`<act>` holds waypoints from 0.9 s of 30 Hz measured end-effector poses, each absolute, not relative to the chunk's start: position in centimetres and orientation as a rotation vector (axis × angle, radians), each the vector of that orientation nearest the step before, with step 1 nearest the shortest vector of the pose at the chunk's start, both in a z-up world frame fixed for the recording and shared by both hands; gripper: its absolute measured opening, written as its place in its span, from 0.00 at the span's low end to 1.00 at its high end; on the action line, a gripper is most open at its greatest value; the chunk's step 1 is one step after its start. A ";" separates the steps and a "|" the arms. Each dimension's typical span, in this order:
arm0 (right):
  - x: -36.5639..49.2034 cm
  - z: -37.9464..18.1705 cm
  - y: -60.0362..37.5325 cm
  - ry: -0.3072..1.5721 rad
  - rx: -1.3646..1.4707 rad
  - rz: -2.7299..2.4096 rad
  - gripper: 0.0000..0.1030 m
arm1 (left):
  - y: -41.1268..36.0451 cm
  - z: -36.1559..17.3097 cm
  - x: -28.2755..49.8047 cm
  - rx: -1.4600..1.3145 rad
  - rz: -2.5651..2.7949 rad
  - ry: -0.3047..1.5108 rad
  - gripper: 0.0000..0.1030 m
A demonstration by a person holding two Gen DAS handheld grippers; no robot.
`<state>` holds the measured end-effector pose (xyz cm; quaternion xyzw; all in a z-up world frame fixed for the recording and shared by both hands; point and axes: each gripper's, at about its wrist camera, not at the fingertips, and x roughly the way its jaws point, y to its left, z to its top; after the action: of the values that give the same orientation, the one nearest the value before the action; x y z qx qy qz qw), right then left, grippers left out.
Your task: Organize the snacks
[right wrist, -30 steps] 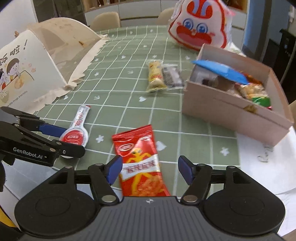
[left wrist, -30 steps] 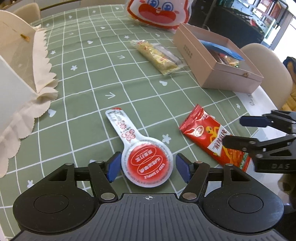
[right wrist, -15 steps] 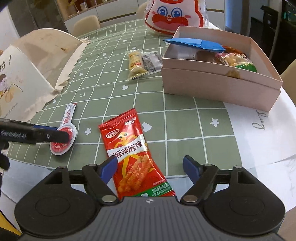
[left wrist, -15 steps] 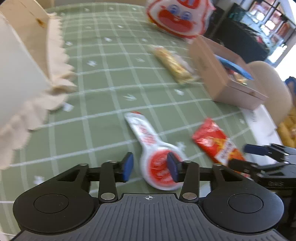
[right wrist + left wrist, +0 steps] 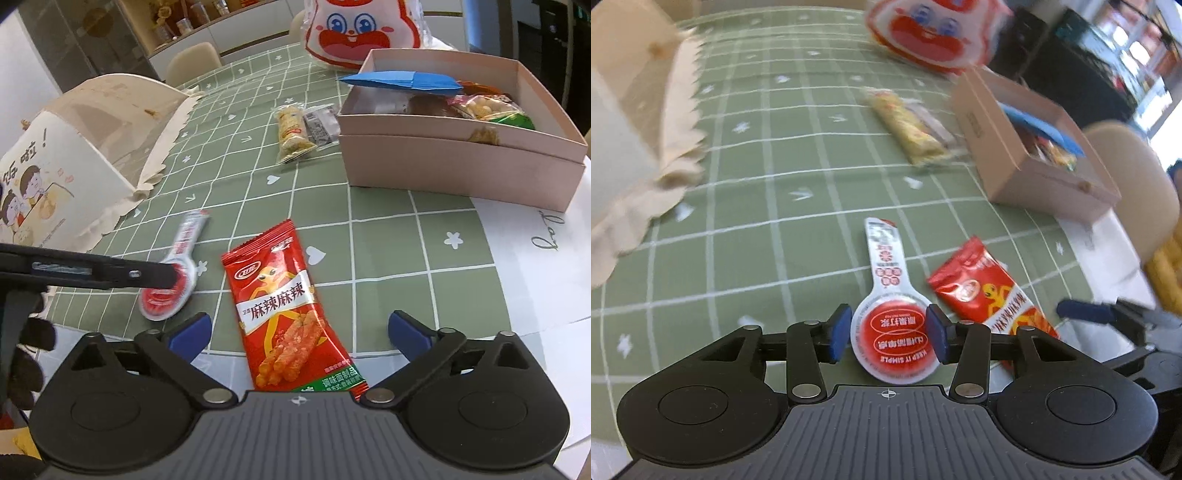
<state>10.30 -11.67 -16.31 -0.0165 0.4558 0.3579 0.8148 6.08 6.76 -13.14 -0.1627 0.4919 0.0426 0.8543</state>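
The left gripper (image 5: 889, 334) points steeply down, its jaws closed to about half width on the spoon-shaped pack (image 5: 892, 332). The right gripper (image 5: 298, 330), also tilted down, has its jaws opening wide, gripping nothing.

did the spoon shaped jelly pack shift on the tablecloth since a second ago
Yes. The jelly pack has swung its handle toward the cream box, judged against the red snack packet.

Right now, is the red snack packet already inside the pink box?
No, the red snack packet lies flat on the green tablecloth, apart from the pink box.
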 end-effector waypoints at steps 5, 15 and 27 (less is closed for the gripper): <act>9.9 -16.4 -11.6 0.958 -0.077 0.780 1.00 | 4.7 -13.2 6.5 -0.204 0.049 1.044 0.52; 8.7 -16.6 -10.9 0.905 -0.241 0.822 1.00 | 3.4 -13.6 7.2 -0.104 0.050 1.041 0.53; 7.5 -17.0 -10.3 0.845 -0.369 0.817 1.00 | 4.8 -11.5 4.7 -0.084 0.129 0.989 0.52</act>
<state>7.46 -10.30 -17.05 -0.1732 0.3961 0.3830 0.8163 4.71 4.80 -11.48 -0.0402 0.4743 0.0619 0.8773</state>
